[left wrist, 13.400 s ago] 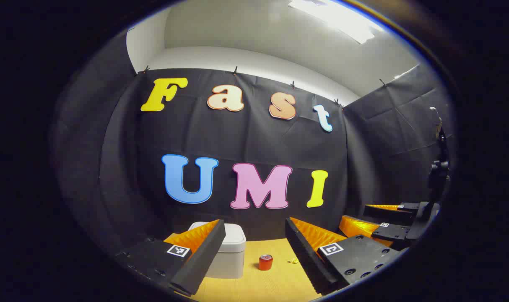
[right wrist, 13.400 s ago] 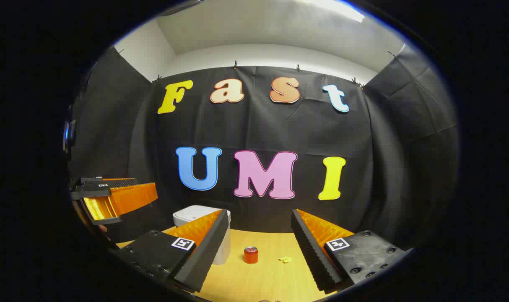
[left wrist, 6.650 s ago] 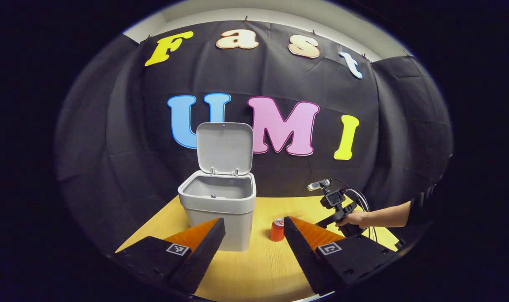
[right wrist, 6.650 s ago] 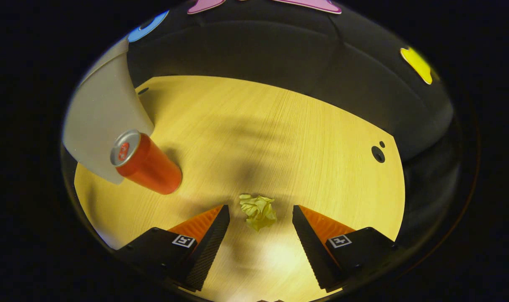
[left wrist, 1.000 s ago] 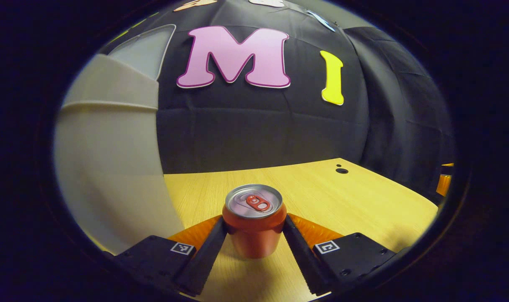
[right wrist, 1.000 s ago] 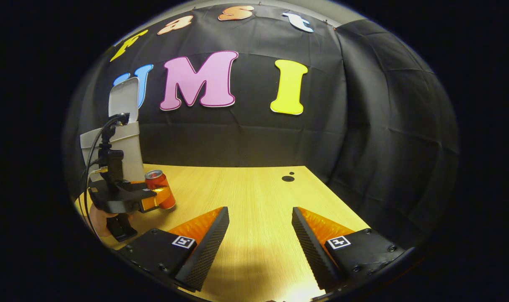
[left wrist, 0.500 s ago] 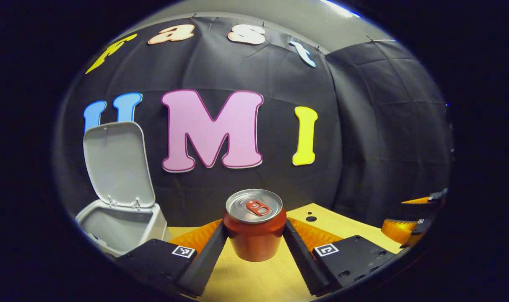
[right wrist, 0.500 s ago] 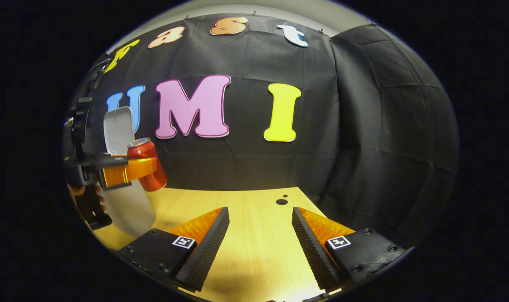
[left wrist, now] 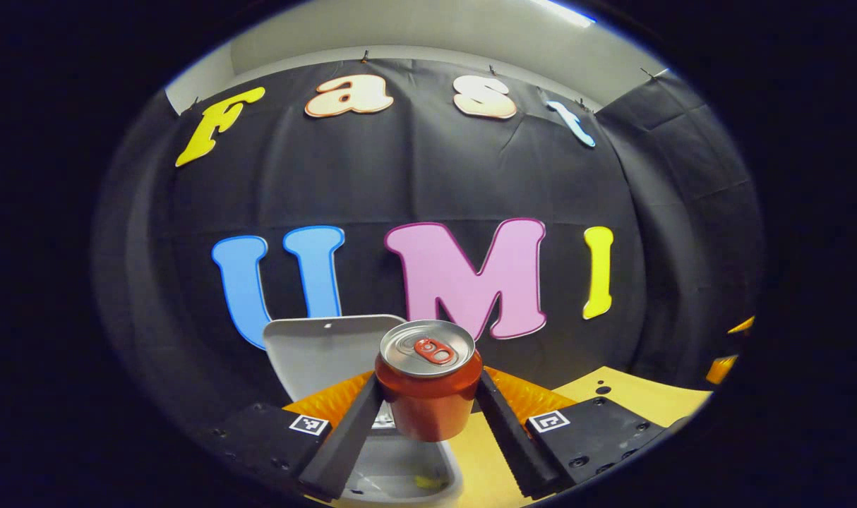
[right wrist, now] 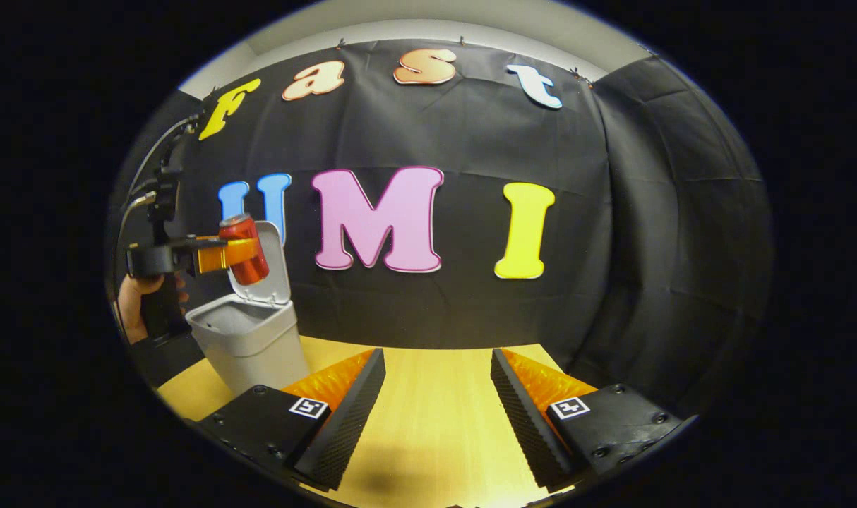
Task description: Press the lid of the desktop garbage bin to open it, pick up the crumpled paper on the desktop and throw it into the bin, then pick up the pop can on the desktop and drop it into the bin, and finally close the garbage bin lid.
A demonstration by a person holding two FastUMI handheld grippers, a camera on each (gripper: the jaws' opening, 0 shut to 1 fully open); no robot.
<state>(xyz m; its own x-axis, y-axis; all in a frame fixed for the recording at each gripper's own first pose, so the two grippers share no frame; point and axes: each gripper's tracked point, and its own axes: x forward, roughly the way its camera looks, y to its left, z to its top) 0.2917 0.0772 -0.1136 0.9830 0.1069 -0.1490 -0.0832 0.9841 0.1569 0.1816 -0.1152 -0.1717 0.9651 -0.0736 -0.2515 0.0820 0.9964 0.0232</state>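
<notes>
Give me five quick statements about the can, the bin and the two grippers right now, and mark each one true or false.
1. The left gripper holds the pop can between both fingers. True.
2. The bin lid is closed. False: it stands open, tilted back.
3. The pop can rests on the table. False: it is held in the air above the open garbage bin.
4. The right gripper is open and holds nothing. True.
5. The crumpled paper lies between the right gripper's fingers. False: only bare table is there; a yellowish scrap shows inside the bin.

Bin (left wrist: 400, 466) partly behind pop can (left wrist: 428, 388)
</notes>
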